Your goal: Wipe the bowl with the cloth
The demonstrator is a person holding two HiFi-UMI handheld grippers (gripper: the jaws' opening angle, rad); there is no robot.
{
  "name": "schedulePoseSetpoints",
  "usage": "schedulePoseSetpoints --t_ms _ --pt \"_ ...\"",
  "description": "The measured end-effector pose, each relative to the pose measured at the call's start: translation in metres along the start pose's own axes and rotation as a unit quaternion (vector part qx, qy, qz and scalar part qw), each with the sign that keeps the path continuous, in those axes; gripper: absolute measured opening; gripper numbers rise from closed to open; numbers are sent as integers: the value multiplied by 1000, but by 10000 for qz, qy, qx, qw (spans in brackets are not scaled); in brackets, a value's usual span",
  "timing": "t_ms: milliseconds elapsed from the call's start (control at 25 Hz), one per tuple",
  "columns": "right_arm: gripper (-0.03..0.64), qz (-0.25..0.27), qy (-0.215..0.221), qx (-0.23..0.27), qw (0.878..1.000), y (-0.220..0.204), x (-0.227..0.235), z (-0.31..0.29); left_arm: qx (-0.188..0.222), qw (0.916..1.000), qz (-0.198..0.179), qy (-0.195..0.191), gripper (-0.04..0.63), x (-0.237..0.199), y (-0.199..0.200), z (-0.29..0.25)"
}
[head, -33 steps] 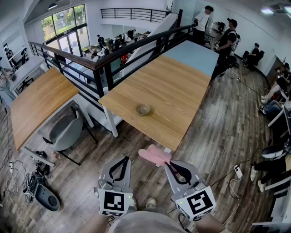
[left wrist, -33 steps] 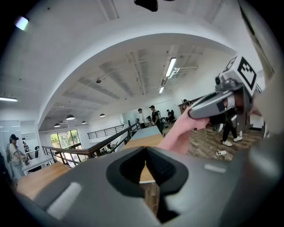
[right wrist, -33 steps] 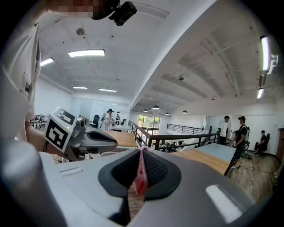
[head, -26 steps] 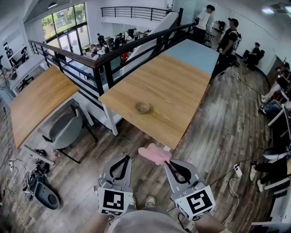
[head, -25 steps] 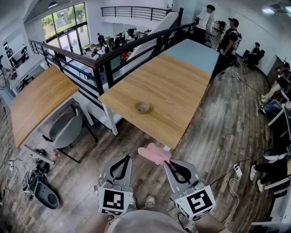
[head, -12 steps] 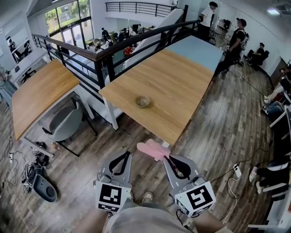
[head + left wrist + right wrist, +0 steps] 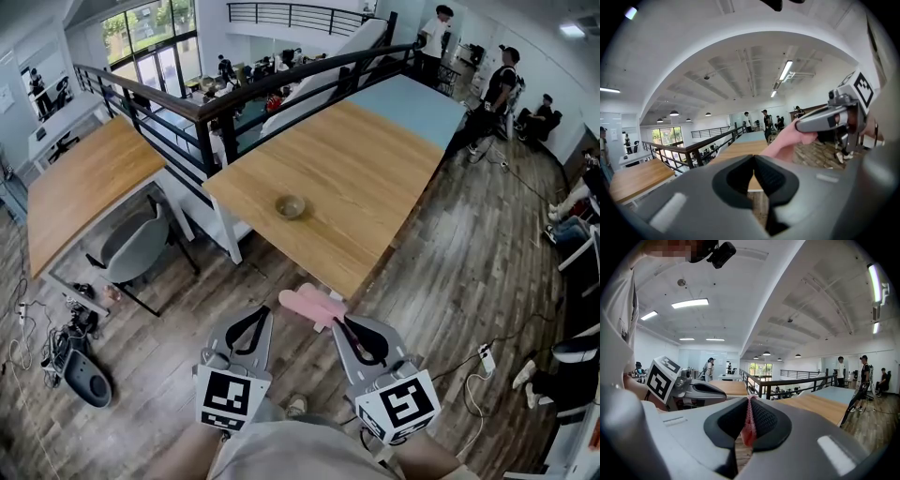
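Note:
A small bowl (image 7: 290, 206) stands on the long wooden table (image 7: 366, 187), near its left edge, well ahead of both grippers. My right gripper (image 7: 339, 322) is shut on a pink cloth (image 7: 310, 304), which sticks out ahead of its tips over the floor, short of the table's near corner. In the right gripper view the cloth (image 7: 748, 423) shows as a thin pink strip pinched between the pads. My left gripper (image 7: 261, 312) is shut with nothing in it, level with the right one and to its left. In the left gripper view the cloth (image 7: 785, 143) hangs from the right gripper.
A second wooden table (image 7: 80, 192) and a grey chair (image 7: 131, 251) stand to the left, beyond a black railing (image 7: 197, 108). Cables and a black device (image 7: 80, 380) lie on the floor at lower left. Several people (image 7: 502, 89) stand or sit beyond the table and on the right.
Both grippers and the cloth have drawn a little closer to the table's near corner. The bowl sits slightly higher in the head view. Both grips are unchanged.

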State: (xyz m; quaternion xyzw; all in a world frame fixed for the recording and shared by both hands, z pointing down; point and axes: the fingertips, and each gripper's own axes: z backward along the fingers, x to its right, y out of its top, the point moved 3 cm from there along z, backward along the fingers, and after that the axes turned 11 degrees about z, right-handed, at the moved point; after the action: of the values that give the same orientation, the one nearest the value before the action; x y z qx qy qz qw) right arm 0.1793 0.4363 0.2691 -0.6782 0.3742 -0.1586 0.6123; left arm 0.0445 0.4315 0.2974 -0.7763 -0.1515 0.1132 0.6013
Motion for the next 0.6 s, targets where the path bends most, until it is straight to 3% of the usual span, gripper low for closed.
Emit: schedulePoseSetpoints --t_ms 600 --pt "14 -77 -138 200 9997 -9 27 -2 43 9999 -33 142 3 13 0 -21"
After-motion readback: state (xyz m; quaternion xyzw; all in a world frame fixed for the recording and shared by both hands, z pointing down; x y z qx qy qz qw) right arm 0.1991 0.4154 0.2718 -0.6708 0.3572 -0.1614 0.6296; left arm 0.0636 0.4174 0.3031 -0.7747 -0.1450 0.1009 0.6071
